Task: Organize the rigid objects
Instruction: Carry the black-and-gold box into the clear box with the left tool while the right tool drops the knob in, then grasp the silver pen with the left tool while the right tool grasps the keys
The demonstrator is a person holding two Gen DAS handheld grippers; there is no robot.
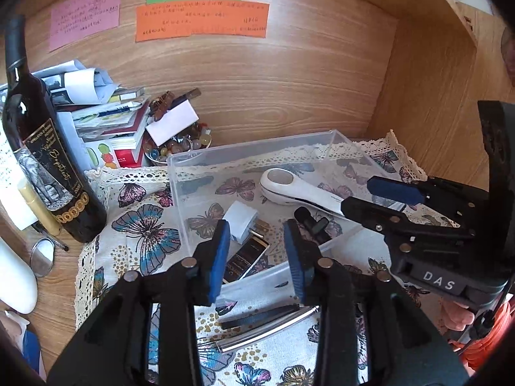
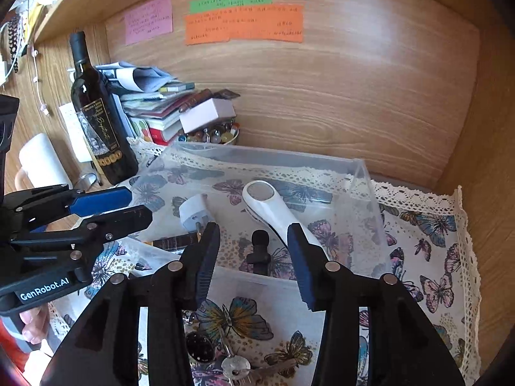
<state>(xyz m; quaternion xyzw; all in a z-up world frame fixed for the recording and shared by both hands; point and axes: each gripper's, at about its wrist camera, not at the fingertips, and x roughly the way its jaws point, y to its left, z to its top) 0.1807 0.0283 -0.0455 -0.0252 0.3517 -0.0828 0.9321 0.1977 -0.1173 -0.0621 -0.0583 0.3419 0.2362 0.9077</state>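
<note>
Hovering over clear bin (image 1: pixel 257 151), both empty: left gripper (image 1: pixel 257 251) and right gripper (image 2: pixel 254 257) had jaws spread. Bin held massager (image 2: pixel 273 206), plug (image 1: pixel 239 220). Keys (image 2: pixel 238 366) lay outside on cloth, probably next: needs low pinch.

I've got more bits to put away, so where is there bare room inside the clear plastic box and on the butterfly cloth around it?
Inside the clear plastic box, the back strip behind the white handheld device is bare. Outside, the butterfly cloth right of the box is open. Crowded: the box's front left, with the white plug adapter and small black microphone, and the cloth in front, holding keys.
</note>
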